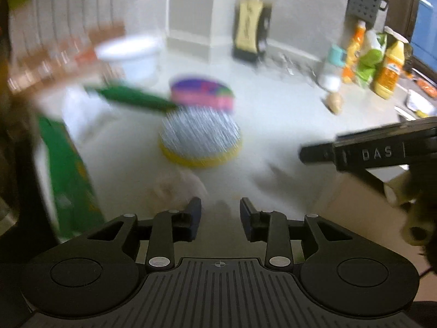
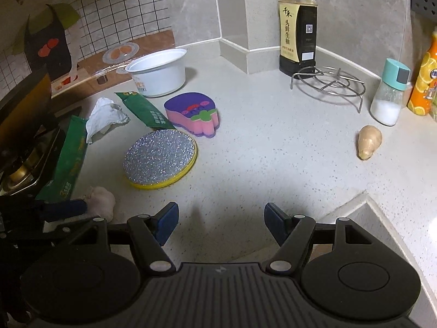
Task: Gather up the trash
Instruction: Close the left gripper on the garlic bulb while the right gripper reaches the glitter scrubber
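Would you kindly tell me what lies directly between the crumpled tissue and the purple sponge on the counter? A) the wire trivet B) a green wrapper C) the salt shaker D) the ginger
B: the green wrapper lies between the tissue and the sponge.

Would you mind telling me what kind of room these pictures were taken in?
Most likely a home kitchen: a soy sauce bottle stands in the corner of a speckled countertop, a salt shaker sits beside a wire trivet, and a gas stove adjoins it.
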{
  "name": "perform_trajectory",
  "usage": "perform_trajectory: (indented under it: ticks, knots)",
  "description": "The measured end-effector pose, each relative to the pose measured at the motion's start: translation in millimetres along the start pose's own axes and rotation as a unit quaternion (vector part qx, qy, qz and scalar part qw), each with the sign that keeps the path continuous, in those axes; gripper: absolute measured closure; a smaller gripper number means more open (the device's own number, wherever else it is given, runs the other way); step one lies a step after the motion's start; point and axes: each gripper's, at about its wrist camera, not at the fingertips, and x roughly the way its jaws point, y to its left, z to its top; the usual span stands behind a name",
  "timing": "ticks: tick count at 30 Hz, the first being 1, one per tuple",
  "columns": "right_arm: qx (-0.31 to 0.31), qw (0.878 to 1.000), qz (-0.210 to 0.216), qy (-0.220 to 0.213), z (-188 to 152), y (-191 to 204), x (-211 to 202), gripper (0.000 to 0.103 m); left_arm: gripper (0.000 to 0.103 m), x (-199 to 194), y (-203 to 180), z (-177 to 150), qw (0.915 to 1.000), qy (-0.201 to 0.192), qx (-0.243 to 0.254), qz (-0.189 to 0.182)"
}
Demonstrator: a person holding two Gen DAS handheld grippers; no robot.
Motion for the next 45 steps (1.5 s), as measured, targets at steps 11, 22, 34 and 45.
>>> perform_trajectory:
  ticks: [11,22,34,45]
  knots:
    - [-0.001,1.0,-0.014,-0.004,-4,-2,-7,0.033,0.072,-21,24,9,0.9933,-0.092,-0.058,0.039]
    - [-0.003,1.0,-0.012,0.008,-5,0,1,0.033,0.058,6,-5,5,0.9901,-0.052,0.062,0.114]
    - [0.002,1.0,-0.01,0.013,-7,-2,7,0.033,0.042,12,21,12,0.9941,-0.053,0.012,0.094]
    - [-0.011,1.0,-0.008,0.009,-2,6,11,0.029,0.039,30,38,16,0.9975,-0.032,-0.033,0.054]
